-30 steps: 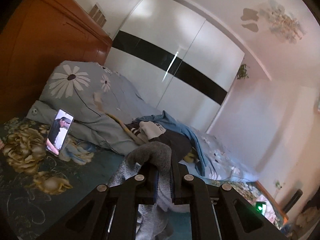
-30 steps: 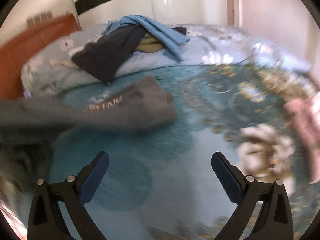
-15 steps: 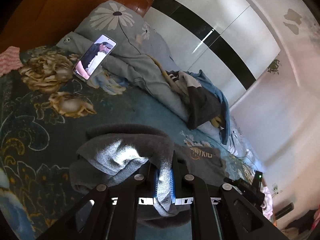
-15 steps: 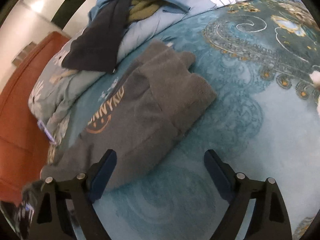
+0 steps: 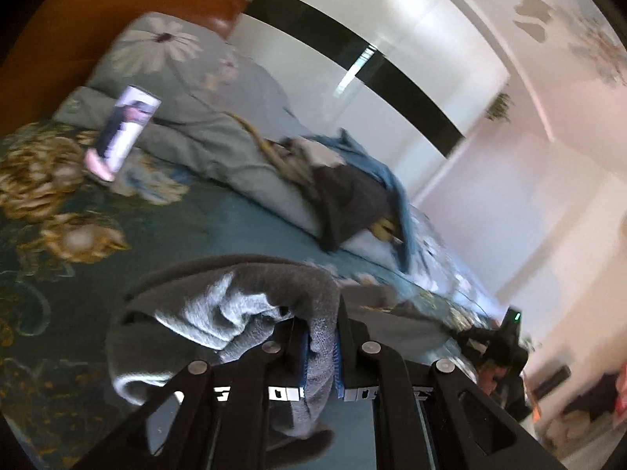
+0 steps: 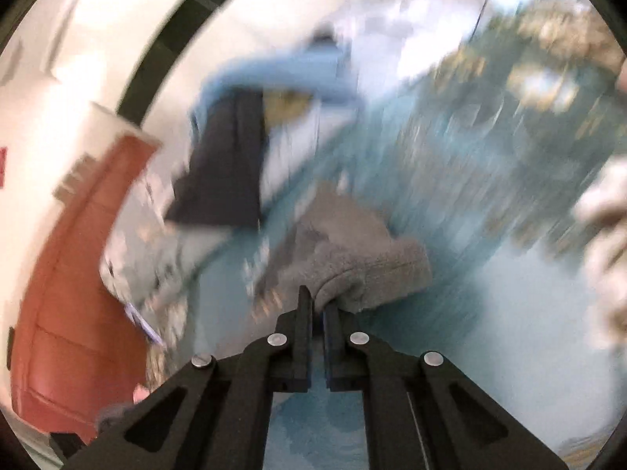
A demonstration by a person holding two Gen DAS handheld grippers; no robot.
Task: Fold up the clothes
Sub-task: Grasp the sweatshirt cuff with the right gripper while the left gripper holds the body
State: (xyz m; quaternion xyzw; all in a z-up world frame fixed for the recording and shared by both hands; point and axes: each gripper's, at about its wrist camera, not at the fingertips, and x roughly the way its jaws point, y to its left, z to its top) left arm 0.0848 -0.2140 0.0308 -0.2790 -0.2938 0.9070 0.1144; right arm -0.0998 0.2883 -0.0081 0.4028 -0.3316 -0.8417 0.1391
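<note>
- So the right tool (image 6: pixel 317 305) just went from spread wide over the bed (image 6: pixel 490 313) to pressed together, pinching a fold at the near edge of the grey top (image 6: pixel 352 258). Half a second back it was only hovering with nothing in it.
- Left tool (image 5: pixel 319 346) hasn't let go. It's clamped on a bunch of the same top (image 5: pixel 250 305), fleecy inside showing, fabric squeezed between the blue pads (image 5: pixel 337 356).
- Both ends are gripped now, which I'd say means the next fold or a lift-and-straighten is about to start. One fold already looks done, since the part by the right tool lies doubled over on the bed.
- The right view is really smeared, so that hand is moving fast. Can't tell how deep the pinch is, could be only a thin edge.
- The top sits mid-bed, right in front of both tools, partly lifted on the left side.
- The pile (image 5: pixel 352 196) of dark and blue clothes is on the duvet (image 5: pixel 219 145) further back, well apart and untouched, so plenty left to fold.
- A phone (image 5: pixel 123 131) leans on the duvet near the headboard (image 6: pixel 78 274), out of the way.
</note>
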